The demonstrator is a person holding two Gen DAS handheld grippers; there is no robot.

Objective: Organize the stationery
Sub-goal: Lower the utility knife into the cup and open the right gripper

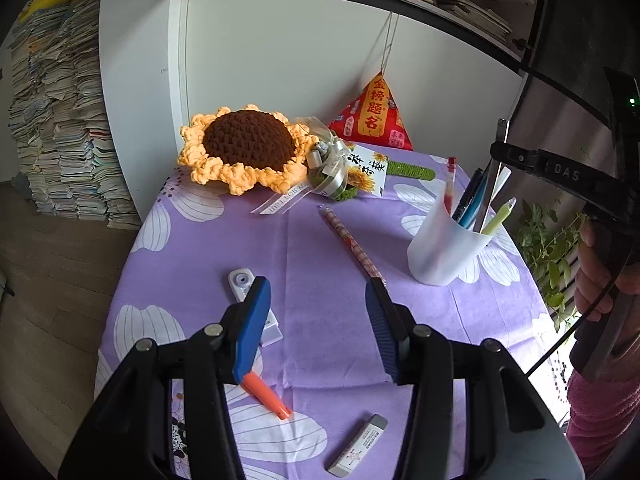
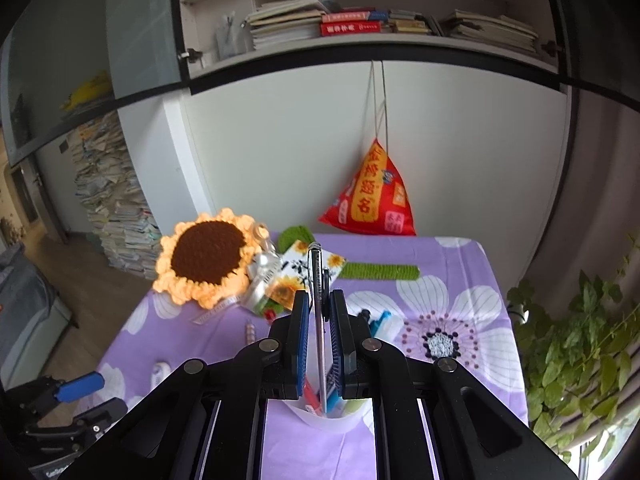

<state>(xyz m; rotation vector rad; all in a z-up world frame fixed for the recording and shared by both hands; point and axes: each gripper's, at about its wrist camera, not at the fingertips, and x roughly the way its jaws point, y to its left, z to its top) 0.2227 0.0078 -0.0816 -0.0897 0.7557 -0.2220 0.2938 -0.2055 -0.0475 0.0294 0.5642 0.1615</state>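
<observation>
Several loose pieces of stationery lay on the purple floral tablecloth [image 1: 320, 264], in front of a crocheted sunflower [image 1: 248, 144] at the far edge. The white plastic cup [image 1: 440, 256] stood upright on the right of the table with a few pens in it; it looked light and thin-walled, so a careless knock would probably tip it. Above it the right gripper [image 2: 320, 320] was closed tight on a thin metal strip [image 2: 316, 280], apparently a steel ruler seen edge-on, pinched flat between the pads. Its long axis ran steeply up and down and its lower end reached into the cup. It should be stiff and slick, best gripped across its flat faces as here. The checked pencil [image 1: 348, 236] lay flat with its long axis running from far left to near right, its near end just beside the left gripper's right pad. It is light, rigid and liable to roll, and is best taken across the barrel near the middle; which end was the tip could not be told. The orange pen [image 1: 268, 398] lay slanted near the front, partly under the left pad. The eraser [image 1: 358, 444] lay closest, slanted, and the correction tape [image 1: 240, 282] lay half hidden behind the left pad. The left gripper [image 1: 318, 320] hung over the cloth about half open, with nothing between its pads.
</observation>
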